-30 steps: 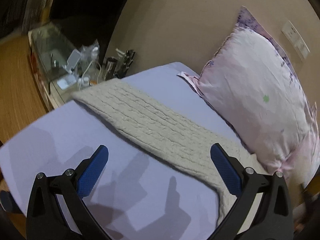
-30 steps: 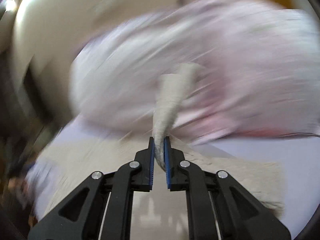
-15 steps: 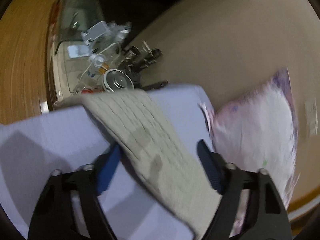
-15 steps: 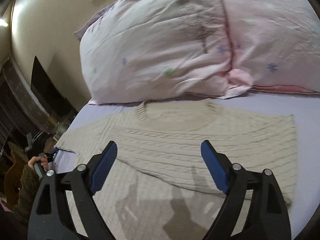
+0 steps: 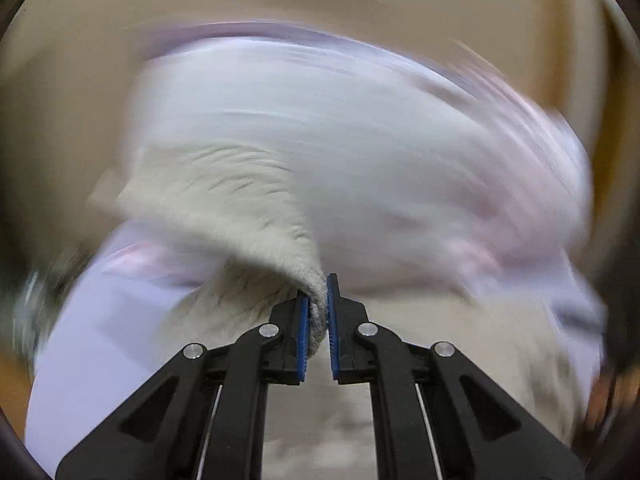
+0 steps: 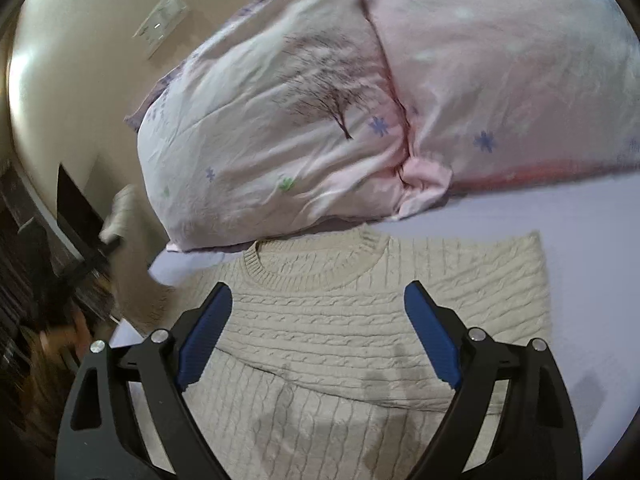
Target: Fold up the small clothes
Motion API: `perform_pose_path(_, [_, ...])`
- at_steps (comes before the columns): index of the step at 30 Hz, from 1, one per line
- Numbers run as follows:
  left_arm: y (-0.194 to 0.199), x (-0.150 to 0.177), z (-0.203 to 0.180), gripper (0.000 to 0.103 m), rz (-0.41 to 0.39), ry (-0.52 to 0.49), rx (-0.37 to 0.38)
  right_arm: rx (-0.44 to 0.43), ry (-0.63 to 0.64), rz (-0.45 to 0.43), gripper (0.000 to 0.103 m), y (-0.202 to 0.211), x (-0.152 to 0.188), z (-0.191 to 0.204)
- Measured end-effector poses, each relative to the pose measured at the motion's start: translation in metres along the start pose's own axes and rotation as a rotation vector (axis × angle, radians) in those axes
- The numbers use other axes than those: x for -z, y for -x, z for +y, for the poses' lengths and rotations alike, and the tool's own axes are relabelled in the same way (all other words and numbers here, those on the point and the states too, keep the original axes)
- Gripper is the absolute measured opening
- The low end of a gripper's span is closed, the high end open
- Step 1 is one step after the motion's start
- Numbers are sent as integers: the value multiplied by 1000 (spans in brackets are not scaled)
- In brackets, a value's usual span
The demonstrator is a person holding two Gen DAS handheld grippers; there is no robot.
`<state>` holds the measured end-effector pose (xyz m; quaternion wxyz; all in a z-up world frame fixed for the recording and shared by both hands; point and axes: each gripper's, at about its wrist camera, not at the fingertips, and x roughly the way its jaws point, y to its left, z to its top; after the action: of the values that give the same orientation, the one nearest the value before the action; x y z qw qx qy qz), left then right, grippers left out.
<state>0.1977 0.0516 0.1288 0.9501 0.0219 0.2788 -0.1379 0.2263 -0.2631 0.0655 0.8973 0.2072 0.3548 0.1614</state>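
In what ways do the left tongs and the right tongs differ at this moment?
The left tongs are shut on a bunched fold of the cream sweater and lift it off the bed; the right tongs are open and hold nothing. The left view is blurred by motion, while the right view is sharp, above the flat sweater near its collar. Both have black arms with blue pads.

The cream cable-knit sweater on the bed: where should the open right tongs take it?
Grip the cream cable-knit sweater at its flat right side edge, coming from the right: that edge lies free on the lavender bedsheet, while the right tongs hover open.
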Motion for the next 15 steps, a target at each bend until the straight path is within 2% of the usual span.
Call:
perform_pose_path(3, [-45,37,-111,8,160,-266,155,-26,-120,60,88,-14,4,-26])
perform_pose_path(5, [-54,54,-134,8,190,-311,194,-29,-201,87,85,-18,7,-45])
perform_pose_path(6, [-51,58,-134,8,187,-299,201,-29,-247,99,81,-18,9,-57])
perform_pose_path(8, [-39,56,-115,9,167,-237,208,-26,-300,105,75,-15,12,-72])
perform_pose_path(9, [-26,53,-98,14,148,-189,200,-17,-312,103,72,-13,13,-77])
perform_pose_path(10, [-14,51,-80,20,136,-147,186,5,-314,104,67,-13,13,-80])
perform_pose_path(12, [11,57,-44,46,121,-59,121,75,-321,108,63,-12,13,-84])
perform_pose_path(14, [37,74,-6,52,134,29,62,115,-322,101,58,-14,16,-86])
perform_pose_path(15, [44,83,5,54,149,69,57,126,-320,102,54,-16,18,-85])
